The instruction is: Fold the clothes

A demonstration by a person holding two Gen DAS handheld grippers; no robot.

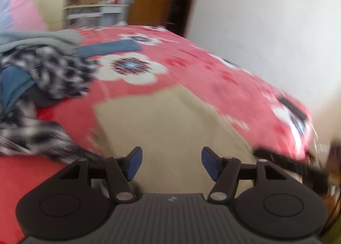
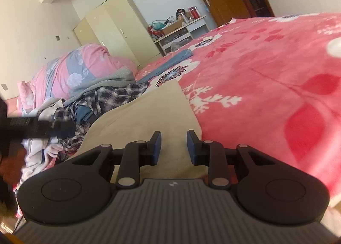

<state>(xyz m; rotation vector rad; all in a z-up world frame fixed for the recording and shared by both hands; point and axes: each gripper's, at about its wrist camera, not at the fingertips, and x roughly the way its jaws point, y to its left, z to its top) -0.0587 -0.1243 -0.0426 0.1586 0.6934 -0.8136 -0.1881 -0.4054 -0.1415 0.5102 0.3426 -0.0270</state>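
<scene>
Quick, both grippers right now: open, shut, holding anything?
Left gripper: open, empty, over the beige garment.
Right gripper: open, narrower gap, nothing gripped.

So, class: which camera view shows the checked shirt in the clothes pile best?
The right wrist view: the checked shirt is sharp there, its plaid lines clear, lying crumpled under a grey garment. The left wrist view shows it at the left edge, smeared by motion blur.

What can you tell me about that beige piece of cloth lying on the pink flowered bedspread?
The beige cloth is plain, soft-looking fabric with no visible pattern, spread fairly flat with a straight far edge and a square corner. It rests on the pink flowered bedspread; its left side runs along the heap of checked and grey clothes. Its near end disappears under both cameras.
</scene>
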